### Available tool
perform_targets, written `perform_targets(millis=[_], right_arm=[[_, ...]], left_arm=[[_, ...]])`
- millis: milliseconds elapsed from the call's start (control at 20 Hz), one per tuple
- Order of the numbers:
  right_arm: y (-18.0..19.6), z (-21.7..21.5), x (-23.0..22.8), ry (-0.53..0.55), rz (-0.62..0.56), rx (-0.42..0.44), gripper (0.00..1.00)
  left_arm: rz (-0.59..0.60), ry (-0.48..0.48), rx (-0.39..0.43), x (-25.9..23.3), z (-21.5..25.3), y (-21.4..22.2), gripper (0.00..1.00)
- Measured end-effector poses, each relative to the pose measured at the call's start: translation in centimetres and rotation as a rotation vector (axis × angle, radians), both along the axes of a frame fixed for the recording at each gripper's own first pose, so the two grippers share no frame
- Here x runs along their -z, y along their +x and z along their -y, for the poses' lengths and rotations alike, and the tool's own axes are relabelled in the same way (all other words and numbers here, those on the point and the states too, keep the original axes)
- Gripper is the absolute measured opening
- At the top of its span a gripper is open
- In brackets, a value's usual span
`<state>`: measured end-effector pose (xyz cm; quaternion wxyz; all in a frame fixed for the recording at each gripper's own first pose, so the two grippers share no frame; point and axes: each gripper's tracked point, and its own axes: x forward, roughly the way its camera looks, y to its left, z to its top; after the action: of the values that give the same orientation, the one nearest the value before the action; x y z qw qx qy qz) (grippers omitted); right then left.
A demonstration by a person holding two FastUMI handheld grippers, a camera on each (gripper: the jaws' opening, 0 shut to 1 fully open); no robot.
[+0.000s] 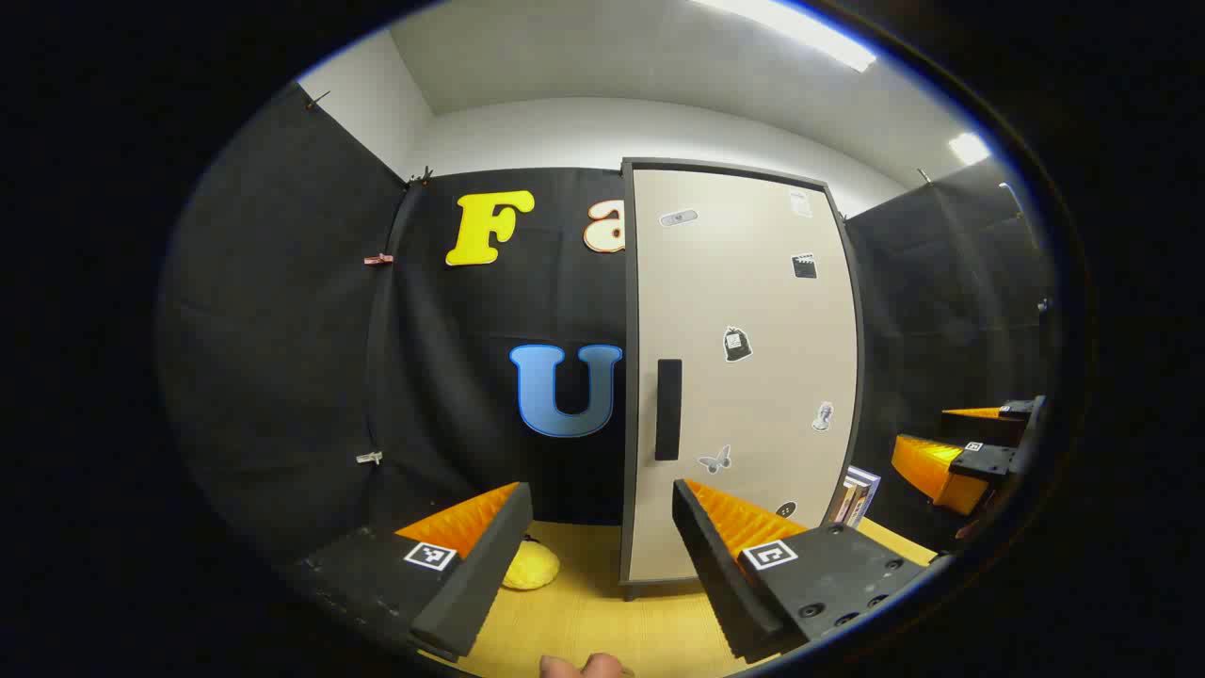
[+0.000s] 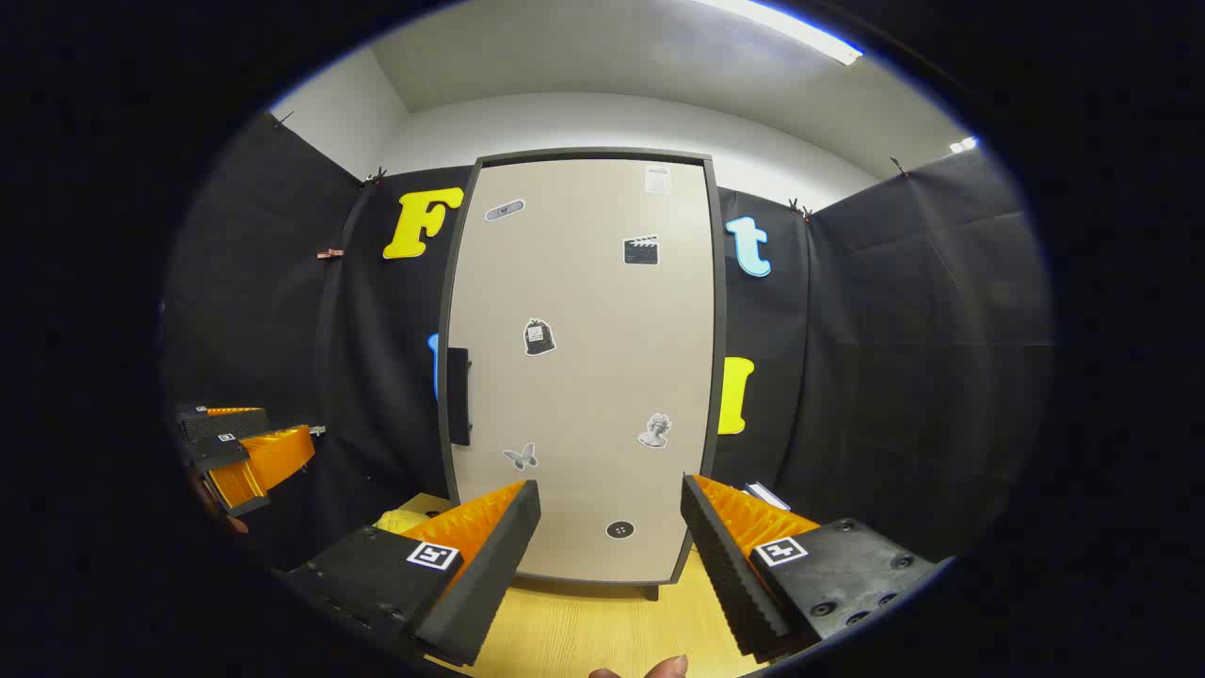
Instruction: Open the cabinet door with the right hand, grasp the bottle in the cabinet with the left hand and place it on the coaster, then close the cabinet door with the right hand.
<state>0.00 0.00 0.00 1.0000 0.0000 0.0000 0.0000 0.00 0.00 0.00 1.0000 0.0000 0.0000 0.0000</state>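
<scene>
Facing closed cabinet door (image 2: 584, 367), grippers apart.

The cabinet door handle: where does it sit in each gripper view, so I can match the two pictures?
Left gripper view: the door handle stands just right of centre, on the left edge of the cabinet door.
Right gripper view: the door handle is left of centre, on the same door edge.
Shared landmark: the butterfly sticker, below and right of the handle.

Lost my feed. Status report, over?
Left gripper open, empty. Right gripper open, facing cabinet door. Door shut, handle untouched. Nothing in the way.
</scene>
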Motion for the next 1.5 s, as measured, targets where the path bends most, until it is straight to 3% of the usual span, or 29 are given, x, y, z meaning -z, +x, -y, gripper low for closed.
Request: perform_targets(millis=[1150,1500], right_arm=[[0.7,-0.7,0.2,-0.002,0.0,0.013,0.98],[3.2,-4.3,-0.5,0.004,-0.003,-0.042,0.98]], left_arm=[[0.006,0.008,0.012,0.5,-0.2,1.4,0.95],[0.014,0.013,-0.013,0.5,-2.5,1.9,0.95]])
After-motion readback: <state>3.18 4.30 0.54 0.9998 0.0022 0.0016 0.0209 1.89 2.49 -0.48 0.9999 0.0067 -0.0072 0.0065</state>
